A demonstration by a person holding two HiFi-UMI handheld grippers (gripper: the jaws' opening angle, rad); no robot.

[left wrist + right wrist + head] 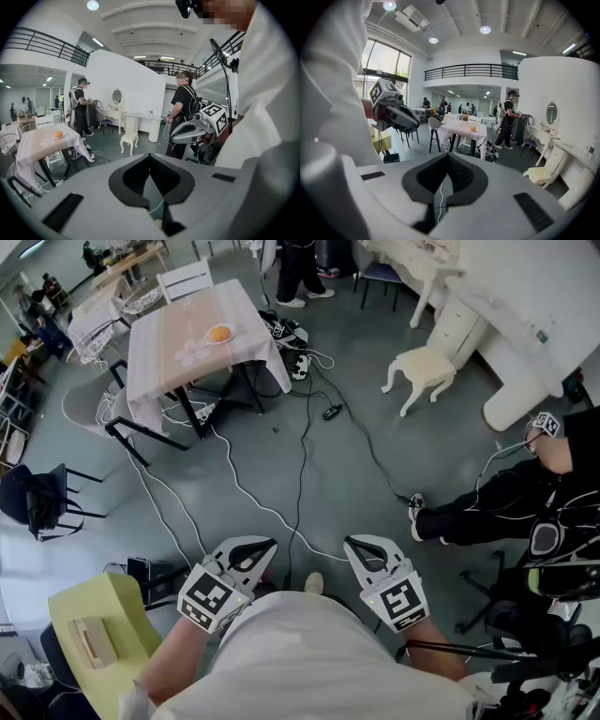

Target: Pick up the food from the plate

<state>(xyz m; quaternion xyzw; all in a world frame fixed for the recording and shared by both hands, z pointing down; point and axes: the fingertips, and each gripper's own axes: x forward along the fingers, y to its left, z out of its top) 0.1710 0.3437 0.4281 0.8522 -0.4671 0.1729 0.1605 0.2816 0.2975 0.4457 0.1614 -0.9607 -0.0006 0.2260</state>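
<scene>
The orange food (220, 333) lies on a small plate (210, 338) on a table with a pale cloth (178, 352), far across the room at the upper left. It also shows small in the left gripper view as the food (58, 134) and in the right gripper view as the food (473, 128). My left gripper (270, 543) and right gripper (349, 542) are held side by side close to my body, both shut and empty. The left jaws (150, 157) and the right jaws (447, 156) meet with nothing between them.
Cables (302, 451) trail over the grey floor between me and the table. A white stool (424, 367) stands at the upper right, and a seated person (497, 507) is at the right. A yellow box (103, 624) and a black chair (37, 498) are at the left.
</scene>
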